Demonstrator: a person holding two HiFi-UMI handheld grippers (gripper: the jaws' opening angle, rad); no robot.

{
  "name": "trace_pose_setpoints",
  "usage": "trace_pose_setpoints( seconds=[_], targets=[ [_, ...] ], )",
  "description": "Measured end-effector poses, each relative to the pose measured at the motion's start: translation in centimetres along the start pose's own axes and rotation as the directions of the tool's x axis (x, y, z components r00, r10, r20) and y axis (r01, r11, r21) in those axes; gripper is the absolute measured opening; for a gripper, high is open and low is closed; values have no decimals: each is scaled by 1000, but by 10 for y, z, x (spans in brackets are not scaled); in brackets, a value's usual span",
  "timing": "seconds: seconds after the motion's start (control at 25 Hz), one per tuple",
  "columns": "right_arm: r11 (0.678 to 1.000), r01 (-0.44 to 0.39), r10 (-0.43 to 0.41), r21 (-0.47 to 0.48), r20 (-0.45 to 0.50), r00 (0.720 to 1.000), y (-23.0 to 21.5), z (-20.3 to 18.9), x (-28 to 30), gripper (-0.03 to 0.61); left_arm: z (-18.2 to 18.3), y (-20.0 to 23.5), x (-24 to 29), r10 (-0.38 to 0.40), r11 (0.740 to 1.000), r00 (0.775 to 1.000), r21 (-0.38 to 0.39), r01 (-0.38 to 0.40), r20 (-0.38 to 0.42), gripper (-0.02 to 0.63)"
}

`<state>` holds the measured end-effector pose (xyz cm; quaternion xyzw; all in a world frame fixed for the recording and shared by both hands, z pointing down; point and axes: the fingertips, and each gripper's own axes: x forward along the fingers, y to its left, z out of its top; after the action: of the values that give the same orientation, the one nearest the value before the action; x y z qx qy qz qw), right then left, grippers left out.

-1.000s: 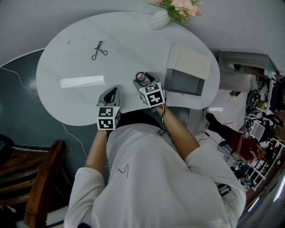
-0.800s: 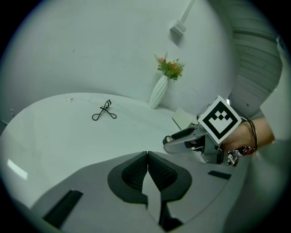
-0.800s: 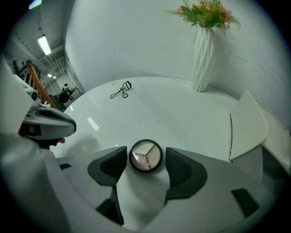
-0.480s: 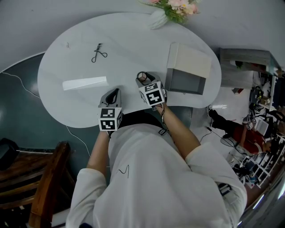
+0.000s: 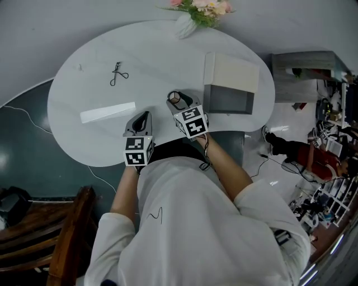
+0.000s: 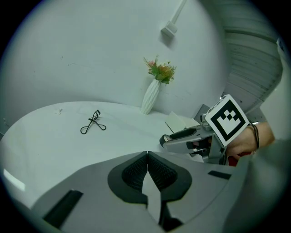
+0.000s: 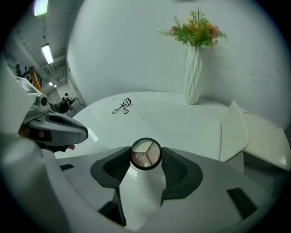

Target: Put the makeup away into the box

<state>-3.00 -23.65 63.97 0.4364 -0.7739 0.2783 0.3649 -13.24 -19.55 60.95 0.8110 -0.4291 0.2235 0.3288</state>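
A small round makeup compact (image 7: 146,154) with beige pans and a black rim sits between the pads of my right gripper (image 7: 146,157), which is shut on it just above the white table; in the head view the compact (image 5: 175,98) shows at the gripper's tip. The open grey box (image 5: 228,99) with its raised white lid (image 5: 231,71) stands close to the right of it. My left gripper (image 5: 141,120) hovers over the table's near edge, its pads (image 6: 136,173) pressed together with nothing in them. An eyelash curler (image 5: 117,73) and a white flat strip (image 5: 107,112) lie further left.
A white vase with flowers (image 5: 190,15) stands at the table's far edge. The oval white table (image 5: 162,56) ends just below both grippers. A wooden chair (image 5: 56,246) is at the lower left, and cluttered shelving (image 5: 324,167) at the right.
The right gripper's jaws have closed on the compact and lifted it slightly off the table. The left gripper has risen a little.
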Motion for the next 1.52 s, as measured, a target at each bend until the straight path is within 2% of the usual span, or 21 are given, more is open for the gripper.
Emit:
trace_pose_setpoints(
  seconds=[0.2,0.44,0.76,1.0,1.2,1.36,1.52],
  targets=[
    [1000,-5,2,29,88,996,1,19,-22,212,23,-10,-1,-26,999,999,49,24,33,18],
    [997,21,-34,70,179,983,-5,40,-57,212,57,-28,1,-84,987,994,141,74,67,18],
    [986,99,-130,132,253,959,-29,48,-100,212,81,-58,6,-159,965,984,222,138,81,18],
    [952,190,-254,239,277,927,-65,32,-140,212,86,-98,16,-269,925,962,291,245,46,17],
    [914,250,-339,319,263,903,-96,4,-175,212,88,-134,25,-326,892,945,337,303,14,18],
    [892,271,-375,361,258,890,-125,-16,-195,212,87,-159,37,-338,880,941,351,319,-8,18],
    [898,268,-368,350,261,892,-155,-30,-213,212,91,-186,52,-330,875,944,369,314,-19,18]
  ],
)
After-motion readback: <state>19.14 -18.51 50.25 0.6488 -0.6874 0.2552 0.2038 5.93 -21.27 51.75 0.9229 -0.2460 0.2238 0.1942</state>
